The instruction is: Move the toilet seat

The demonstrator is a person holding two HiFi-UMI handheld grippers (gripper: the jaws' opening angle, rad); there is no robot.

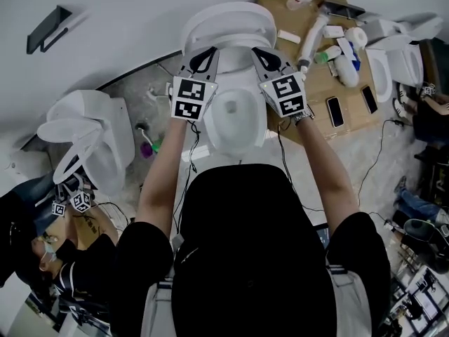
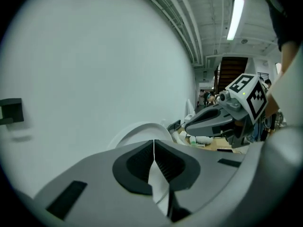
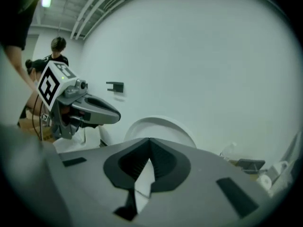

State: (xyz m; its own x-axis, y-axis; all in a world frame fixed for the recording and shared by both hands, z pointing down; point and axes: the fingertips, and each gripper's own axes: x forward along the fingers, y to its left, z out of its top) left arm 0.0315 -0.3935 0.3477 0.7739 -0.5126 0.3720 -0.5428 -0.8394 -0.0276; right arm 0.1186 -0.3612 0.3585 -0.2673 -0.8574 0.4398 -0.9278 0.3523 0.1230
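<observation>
you held the left gripper [image 1: 204, 56] and the right gripper [image 1: 265, 55] side by side over the white ceramic toilet bowl [image 1: 212, 133], one toward each side of its rim. both pairs of jaws were closed, their tips meeting in a thin line with nothing pinched between them; only white showed through the gap behind the tips. the white oval plastic toilet seat [image 1: 228, 21] stood raised at the back of the bowl, close to the pale plain wall [image 1: 126, 12]. its long axis ran upward from the hinge end, rounded end topmost, broad face turned toward you. in both gripper views it rose as a white arc just beyond the closed jaws. whether the tips touched its edges could not be told. to your right, a brown cardboard sheet [image 1: 352, 111] lay on the floor, carrying bottles and phones.
</observation>
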